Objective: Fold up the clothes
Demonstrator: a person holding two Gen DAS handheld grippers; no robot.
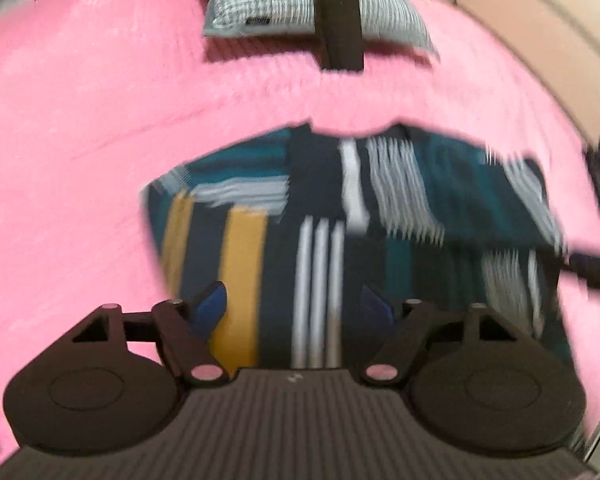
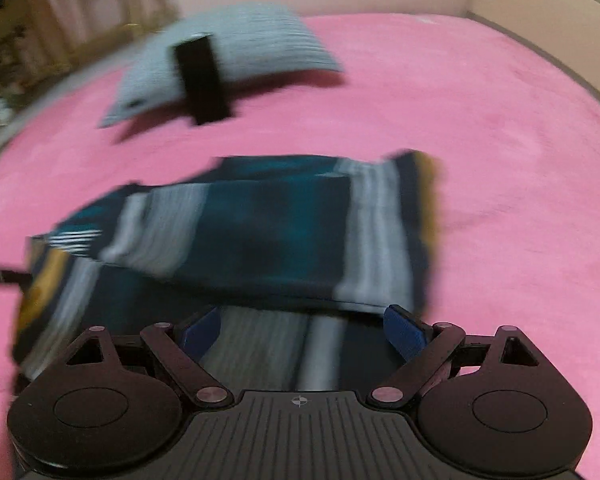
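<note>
Both grippers hang over the striped garment [image 1: 340, 216] on the pink bedspread [image 1: 80, 140], left gripper [image 1: 292, 308] partly open, right gripper [image 2: 304, 328] wide, neither holding cloth, and a careless grab could drag that loose top fold askew.

You see a pink bed cover [image 1: 80, 140] carrying a striped garment [image 1: 380, 220]; beyond the garment lies a checked pillow [image 1: 268, 0], a black block [image 1: 338, 22] before it.

Striped garment [image 2: 236, 240] — motion-blurred, edges smeared
</note>
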